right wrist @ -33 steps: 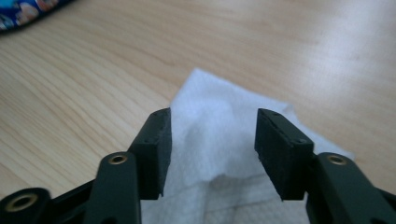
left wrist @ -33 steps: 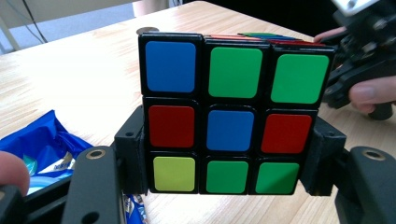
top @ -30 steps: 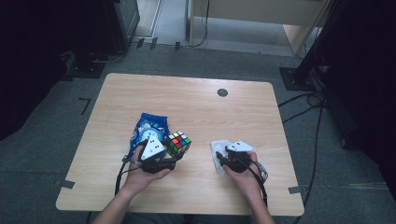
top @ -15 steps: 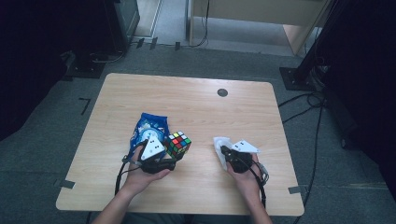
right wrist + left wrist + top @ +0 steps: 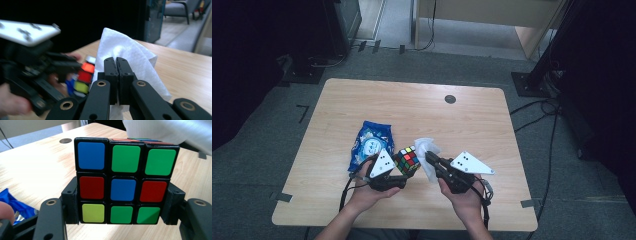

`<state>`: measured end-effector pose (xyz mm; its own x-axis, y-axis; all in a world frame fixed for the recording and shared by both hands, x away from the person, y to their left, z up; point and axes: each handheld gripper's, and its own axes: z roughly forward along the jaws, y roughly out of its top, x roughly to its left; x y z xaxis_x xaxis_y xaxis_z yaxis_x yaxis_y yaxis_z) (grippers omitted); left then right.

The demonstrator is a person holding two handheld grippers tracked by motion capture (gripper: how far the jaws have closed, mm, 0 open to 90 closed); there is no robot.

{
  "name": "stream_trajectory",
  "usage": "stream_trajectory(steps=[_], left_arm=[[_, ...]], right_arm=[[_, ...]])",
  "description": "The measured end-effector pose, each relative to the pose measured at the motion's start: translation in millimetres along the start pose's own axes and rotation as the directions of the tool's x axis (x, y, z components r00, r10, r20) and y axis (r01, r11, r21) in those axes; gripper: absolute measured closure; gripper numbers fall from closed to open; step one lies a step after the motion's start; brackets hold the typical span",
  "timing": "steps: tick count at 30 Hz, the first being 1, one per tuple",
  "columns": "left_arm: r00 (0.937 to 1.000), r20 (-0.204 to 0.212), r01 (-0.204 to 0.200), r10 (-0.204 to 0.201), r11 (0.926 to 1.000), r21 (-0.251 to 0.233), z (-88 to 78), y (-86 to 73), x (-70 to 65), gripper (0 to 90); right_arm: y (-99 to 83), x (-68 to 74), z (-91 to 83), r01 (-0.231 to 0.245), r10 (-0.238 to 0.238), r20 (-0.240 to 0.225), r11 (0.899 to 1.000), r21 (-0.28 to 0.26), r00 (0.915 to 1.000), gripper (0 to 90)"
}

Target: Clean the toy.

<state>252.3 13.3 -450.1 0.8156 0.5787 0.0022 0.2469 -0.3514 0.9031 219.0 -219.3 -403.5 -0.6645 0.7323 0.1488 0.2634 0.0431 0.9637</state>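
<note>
Puzzle cube [image 5: 124, 182] clamped in left gripper [image 5: 404, 170] jaws, raised off the tabletop [image 5: 412, 107]. Right gripper [image 5: 430, 159] jaws pinch a white tissue [image 5: 125, 53], lifted beside the cube. Likely step: wiping; next, bring tissue onto a cube face. Blue packet [image 5: 371, 142] lies just left, not obstructing.

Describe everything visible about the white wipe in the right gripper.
The white wipe is a thin, soft, slightly textured sheet, crumpled and folded into a loose peak. It hangs lifted off the table, pinched between the right gripper's shut fingers, its free end standing up above them. In the high view it sits just right of the cube that the left gripper holds.
</note>
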Motion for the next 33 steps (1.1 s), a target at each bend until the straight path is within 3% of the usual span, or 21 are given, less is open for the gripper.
stream_trajectory(steps=[8,11,13,18,20,22,23,25,27,31,33], left_arm=[[0.9974,0.019,-0.07,0.07,0.9975,-0.007,1.7,1.2,-15.5,34.0],[0.9962,0.008,-0.086,0.087,0.9962,-0.013,1.0,1.2,-16.5,34.1],[0.9956,0.012,-0.093,0.093,0.9955,-0.015,0.3,1.0,-16.4,34.1],[0.9953,0.0,-0.097,0.097,0.9951,-0.02,-2.1,2.3,-15.8,34.2],[0.9959,-0.001,-0.091,0.091,0.9956,-0.023,-2.8,2.1,-13.5,34.2],[0.997,-0.002,-0.078,0.078,0.9962,-0.038,-4.6,2.7,-11.1,34.2],[0.9965,-0.007,-0.083,0.083,0.9959,-0.035,-4.8,2.9,-10.3,34.2],[0.9958,-0.023,-0.089,0.088,0.9959,-0.019,-3.2,1.5,-9.8,34.2],[0.9963,-0.028,-0.081,0.081,0.9967,-0.006,-0.5,-0.4,-9.2,34.2],[0.996,-0.013,-0.088,0.088,0.9961,-0.002,1.6,-0.2,-13.4,34.2],[0.9956,0.003,-0.093,0.093,0.9955,-0.012,0.7,1.1,-16.7,34.2]], right_arm=[[-3.6,22.6,11.9,0.025,-0.024,-0.068,1.0,0.017,0.9974,89.5],[-6.4,24.8,15.7,0.041,-0.039,-0.058,0.999,0.024,0.9975,89.5],[-7.3,21.2,15.9,0.021,-0.02,-0.053,1.0,0.022,0.9984,89.4],[-13.3,3.8,14.4,0.022,-0.023,0.049,1.0,0.021,0.9985,89.3],[-17.3,-7.8,13.9,0.003,-0.006,0.096,0.999,0.035,0.9954,89.3],[-21.1,-18.3,13.4,-0.004,-0.009,0.16,0.997,0.083,0.987,89.4],[-22.4,-22.7,12.3,-0.011,-0.004,0.163,0.996,0.088,0.9867,89.6],[-20.6,-26.0,7.8,-0.032,0.021,0.151,0.997,0.072,0.9882,89.6],[-14.0,-20.1,3.5,-0.024,0.02,0.105,0.999,0.038,0.9943,89.7],[-0.8,6.6,1.4,0.024,-0.024,-0.005,1.0,-0.013,0.9997,89.6],[0.4,17.7,4.5,0.038,-0.038,-0.028,0.999,-0.015,0.9989,89.5]])
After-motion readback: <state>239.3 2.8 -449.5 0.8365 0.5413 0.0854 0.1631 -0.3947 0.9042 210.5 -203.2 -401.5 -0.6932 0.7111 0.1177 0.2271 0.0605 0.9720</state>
